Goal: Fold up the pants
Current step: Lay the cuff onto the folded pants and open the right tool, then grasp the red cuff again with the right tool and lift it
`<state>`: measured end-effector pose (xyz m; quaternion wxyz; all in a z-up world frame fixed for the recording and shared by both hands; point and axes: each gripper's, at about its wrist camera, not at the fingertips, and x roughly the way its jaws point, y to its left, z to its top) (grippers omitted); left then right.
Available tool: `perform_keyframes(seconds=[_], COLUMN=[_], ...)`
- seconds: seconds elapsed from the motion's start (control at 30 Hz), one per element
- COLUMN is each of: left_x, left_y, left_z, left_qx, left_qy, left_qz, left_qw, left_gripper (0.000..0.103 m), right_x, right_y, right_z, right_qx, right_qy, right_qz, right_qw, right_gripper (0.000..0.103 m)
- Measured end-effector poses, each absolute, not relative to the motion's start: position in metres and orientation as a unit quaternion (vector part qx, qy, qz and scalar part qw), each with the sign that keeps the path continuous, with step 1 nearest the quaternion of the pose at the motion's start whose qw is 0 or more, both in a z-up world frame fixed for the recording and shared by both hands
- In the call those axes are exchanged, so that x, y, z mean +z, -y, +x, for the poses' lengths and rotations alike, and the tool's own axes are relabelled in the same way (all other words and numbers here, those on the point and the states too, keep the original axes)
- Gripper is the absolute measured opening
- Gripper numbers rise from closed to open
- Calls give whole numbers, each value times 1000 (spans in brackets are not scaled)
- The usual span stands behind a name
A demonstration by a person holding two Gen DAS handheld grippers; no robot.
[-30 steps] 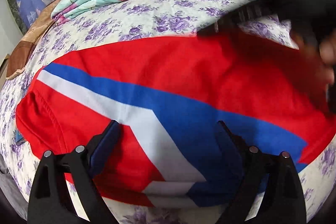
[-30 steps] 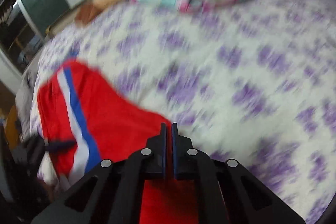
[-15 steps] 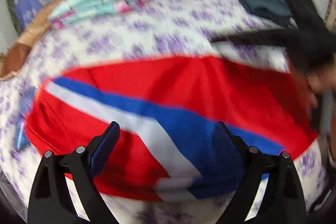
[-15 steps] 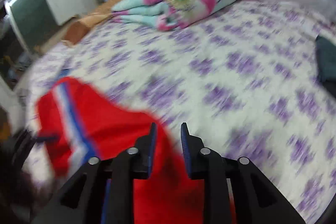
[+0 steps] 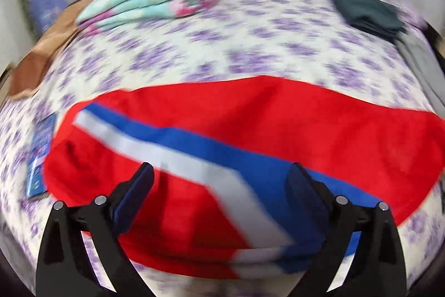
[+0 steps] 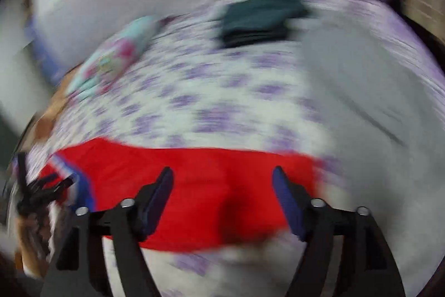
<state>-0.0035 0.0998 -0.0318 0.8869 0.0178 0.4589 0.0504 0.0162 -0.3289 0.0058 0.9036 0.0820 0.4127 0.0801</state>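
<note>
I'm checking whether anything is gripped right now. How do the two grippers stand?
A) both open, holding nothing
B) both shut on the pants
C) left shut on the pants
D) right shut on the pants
A: the left gripper and the right gripper both have fingers spread wide above the red pants, with no cloth pinched.

A bed with a white, purple-flowered sheet [image 5: 250,52] carries folded red pants with blue and white stripes [image 5: 278,124], a folded turquoise-and-pink floral blanket [image 5: 155,4], a dark green folded garment [image 5: 364,10] and a small blue booklet [image 5: 39,157].
</note>
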Motion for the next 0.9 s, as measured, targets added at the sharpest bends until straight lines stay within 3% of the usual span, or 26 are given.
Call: perform_keyframes(seconds=[0.2, 0.47, 0.53, 0.57, 0.6, 0.67, 0.9], left_x=[-62, -67, -65, -63, -63, -67, -59], left_y=[-66, -64, -64, -64, -64, -62, -67], left_z=[4, -4, -4, -4, -4, -2, -3], left_qx=[22, 48, 56, 56, 53, 54, 31], left_qy=[-488, -484, -486, -485, -483, -481, -477], left_qz=[40, 54, 43, 37, 32, 34, 35], left_qw=[872, 872, 871, 872, 874, 874, 878], left_gripper=[95, 99, 99, 99, 99, 99, 94], right_x=[-29, -60, -57, -55, -56, -48, 47], right_y=[389, 368, 365, 363, 366, 371, 296], right_z=[-2, 27, 32, 34, 37, 35, 2], right_qx=[76, 34, 23, 36, 45, 50, 140], right_qy=[-456, -493, -481, -473, -473, -457, -350], right_qz=[239, 205, 196, 195, 208, 231, 132], right_qw=[854, 845, 854, 859, 855, 858, 917], right_gripper=[87, 89, 73, 45, 34, 23, 20])
